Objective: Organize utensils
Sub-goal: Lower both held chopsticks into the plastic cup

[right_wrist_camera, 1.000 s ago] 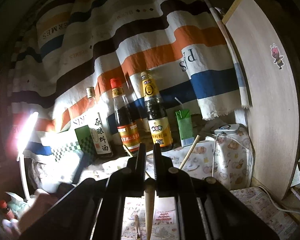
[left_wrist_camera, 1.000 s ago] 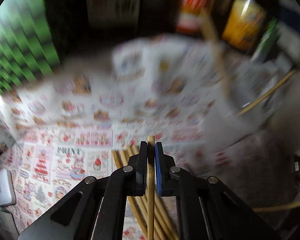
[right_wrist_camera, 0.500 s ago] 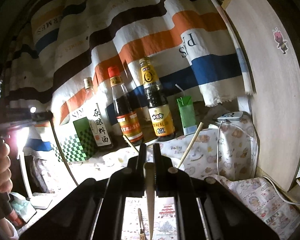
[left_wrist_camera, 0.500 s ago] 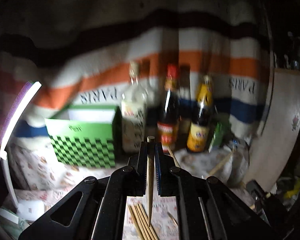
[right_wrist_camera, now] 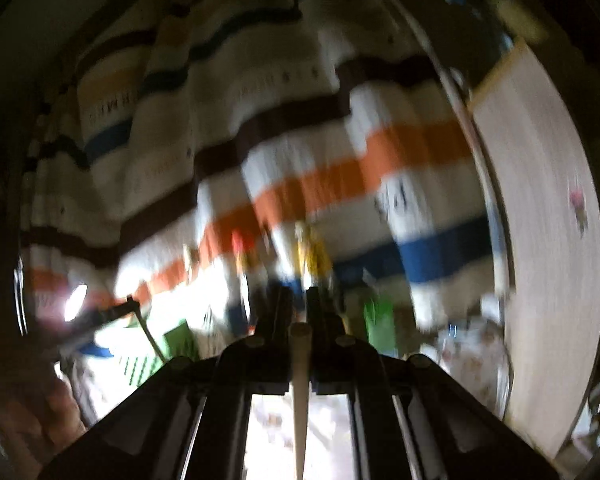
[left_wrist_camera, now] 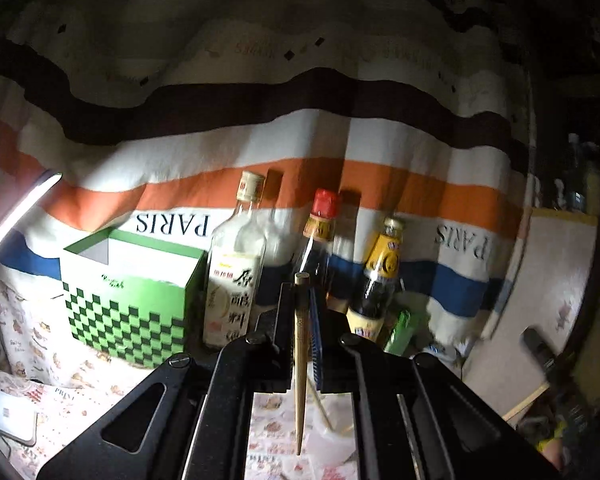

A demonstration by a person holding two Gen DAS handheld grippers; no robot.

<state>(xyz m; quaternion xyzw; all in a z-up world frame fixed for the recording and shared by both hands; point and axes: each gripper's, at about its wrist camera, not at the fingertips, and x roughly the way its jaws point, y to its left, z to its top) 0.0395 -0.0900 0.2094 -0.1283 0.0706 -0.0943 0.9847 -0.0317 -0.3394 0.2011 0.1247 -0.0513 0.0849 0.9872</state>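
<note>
My left gripper [left_wrist_camera: 301, 292] is shut on a wooden chopstick [left_wrist_camera: 300, 364], which stands upright between the jaws with its thin tip hanging over the patterned tablecloth [left_wrist_camera: 276, 432]. It points level at a row of sauce bottles [left_wrist_camera: 236, 272]. Another loose chopstick [left_wrist_camera: 320, 408] lies below on the cloth. In the blurred right wrist view, my right gripper [right_wrist_camera: 299, 300] is shut on a pale chopstick [right_wrist_camera: 300, 384], also upright. At the left of that view a hand [right_wrist_camera: 32, 420] holds the other gripper.
A green chequered open box [left_wrist_camera: 128, 292] stands left of the bottles, a small green carton [left_wrist_camera: 400, 330] to their right. A striped cloth [left_wrist_camera: 300, 140] hangs behind. A lit lamp bar [left_wrist_camera: 16, 216] is at far left, a wooden panel [left_wrist_camera: 540, 300] at right.
The left gripper rose from the chopstick pile on the table and tipped up to face the bottles, chopstick still held. The right gripper lifted too, and its view is now blurred.
</note>
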